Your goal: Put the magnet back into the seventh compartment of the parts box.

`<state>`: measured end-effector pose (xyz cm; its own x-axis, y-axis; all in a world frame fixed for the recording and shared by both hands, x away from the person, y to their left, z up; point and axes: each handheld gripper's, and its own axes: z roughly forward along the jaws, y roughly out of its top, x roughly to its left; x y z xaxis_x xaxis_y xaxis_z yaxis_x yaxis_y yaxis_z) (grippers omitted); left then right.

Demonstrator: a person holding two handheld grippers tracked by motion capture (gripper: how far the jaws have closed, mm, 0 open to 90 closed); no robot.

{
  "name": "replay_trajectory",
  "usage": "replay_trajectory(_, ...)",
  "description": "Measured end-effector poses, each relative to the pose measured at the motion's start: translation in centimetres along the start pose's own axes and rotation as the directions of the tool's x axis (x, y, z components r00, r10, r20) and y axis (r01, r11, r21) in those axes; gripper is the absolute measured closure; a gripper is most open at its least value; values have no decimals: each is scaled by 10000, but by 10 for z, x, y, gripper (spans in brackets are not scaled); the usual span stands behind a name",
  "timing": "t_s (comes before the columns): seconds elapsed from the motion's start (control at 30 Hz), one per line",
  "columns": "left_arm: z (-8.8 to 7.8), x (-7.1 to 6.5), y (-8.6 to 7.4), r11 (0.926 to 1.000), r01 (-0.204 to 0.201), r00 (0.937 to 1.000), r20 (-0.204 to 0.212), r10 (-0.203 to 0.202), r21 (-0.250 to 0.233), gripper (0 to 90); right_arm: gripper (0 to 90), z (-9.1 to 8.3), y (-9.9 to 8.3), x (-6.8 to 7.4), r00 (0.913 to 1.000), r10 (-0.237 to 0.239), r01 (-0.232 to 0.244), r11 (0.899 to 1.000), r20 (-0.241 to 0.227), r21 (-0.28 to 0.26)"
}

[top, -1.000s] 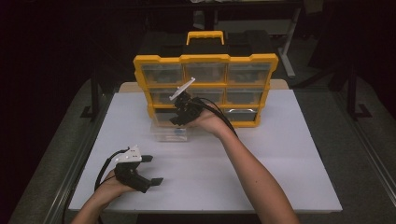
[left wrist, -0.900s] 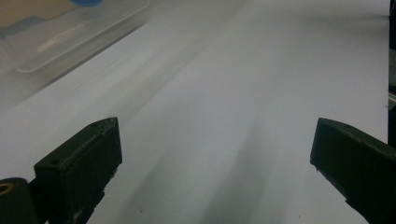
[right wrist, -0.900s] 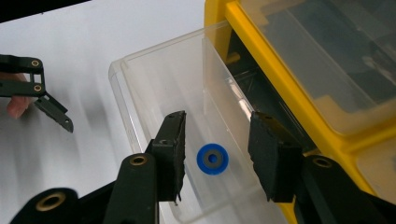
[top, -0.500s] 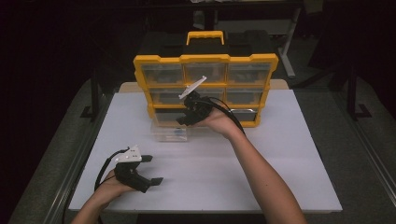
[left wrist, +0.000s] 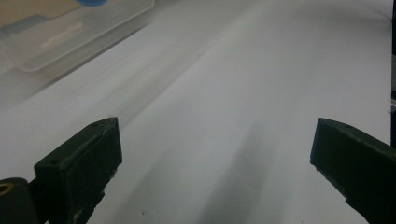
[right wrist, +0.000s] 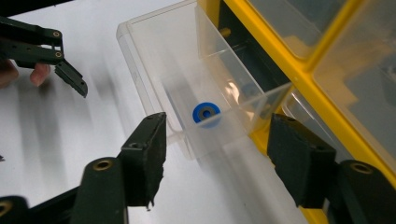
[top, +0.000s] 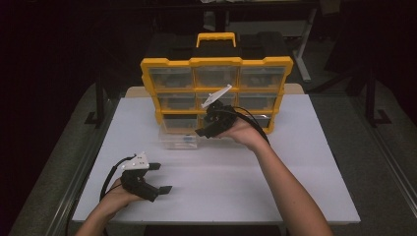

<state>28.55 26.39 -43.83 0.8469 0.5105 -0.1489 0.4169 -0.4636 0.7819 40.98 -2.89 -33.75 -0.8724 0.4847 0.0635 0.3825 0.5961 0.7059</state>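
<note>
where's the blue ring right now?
In the right gripper view, the blue ring lies inside the clear drawer pulled out of the yellow organizer, just ahead of the open right claw.

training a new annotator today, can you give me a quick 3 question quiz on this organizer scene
1. True or false: the clear drawer pulled out of the yellow organizer holds a blue ring.
2. Multiple choice: the left hand-held gripper is A) shut on the drawer, B) open above the white table, C) inside the organizer.
3. Fill in: the right hand-held gripper has its jaws ____, with the drawer lying ahead of them.

Key: 1 true; 2 B; 3 open
</note>
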Motion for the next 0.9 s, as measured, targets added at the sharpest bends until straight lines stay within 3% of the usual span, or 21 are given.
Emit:
replay_trajectory(0.37,1,0,0,10000,-48,10000,66,48,14,18,265,-18,-24,1,9990,404,-396,9982,184,-461)
replay_trajectory(0.63,0,0,0,9999,-106,9999,23,106,9,18,196,-26,-42,2,9979,559,-531,9953,327,-811)
replay_trajectory(0.67,-1,0,0,9999,-104,9999,24,104,-10,18,191,-26,-45,0,9984,417,-382,9956,393,-850)
replay_trajectory(0.9,-1,1,0,9999,-101,9999,6,101,-53,18,138,-31,-64,1,9956,830,-769,9891,438,-1252)
